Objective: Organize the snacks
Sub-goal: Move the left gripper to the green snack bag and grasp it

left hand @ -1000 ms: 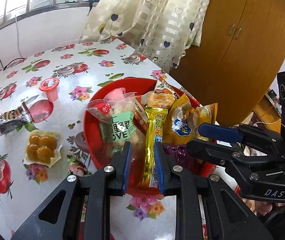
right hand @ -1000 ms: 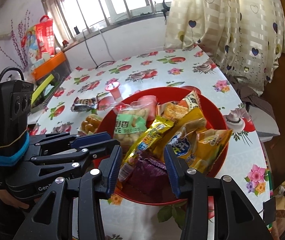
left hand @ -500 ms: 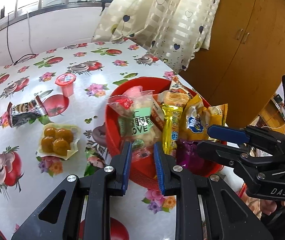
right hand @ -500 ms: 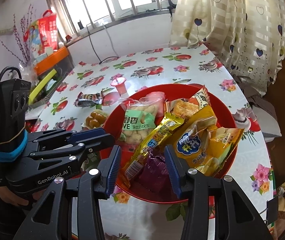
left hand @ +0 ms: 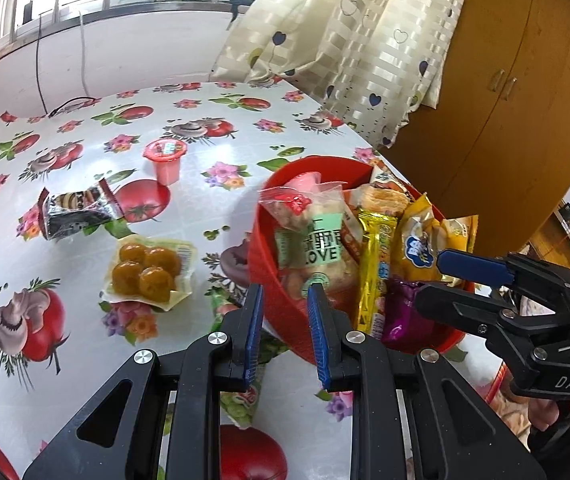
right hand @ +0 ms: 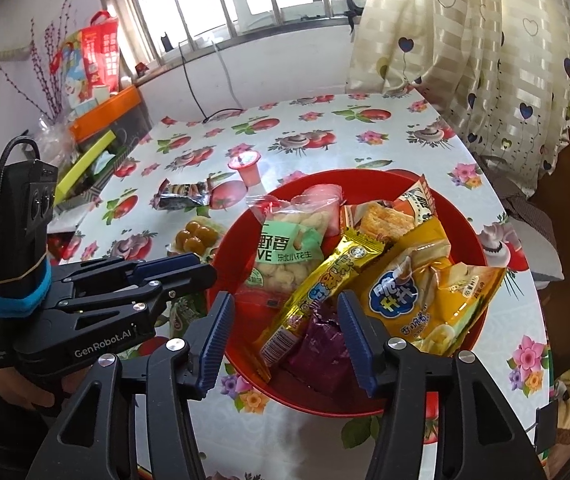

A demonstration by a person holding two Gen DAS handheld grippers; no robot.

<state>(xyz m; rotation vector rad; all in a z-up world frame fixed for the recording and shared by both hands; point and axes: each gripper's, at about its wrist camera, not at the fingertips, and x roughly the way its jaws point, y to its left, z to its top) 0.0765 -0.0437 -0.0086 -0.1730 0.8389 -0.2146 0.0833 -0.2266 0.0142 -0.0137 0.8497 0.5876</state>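
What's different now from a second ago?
The right gripper is opening its jaws wider over the gold bar and purple packet, pressing on neither. The left gripper slid left, from over the bar toward the bowl's rim, still narrowly open and empty. The snacks in the bowl and the three on the table stayed put.
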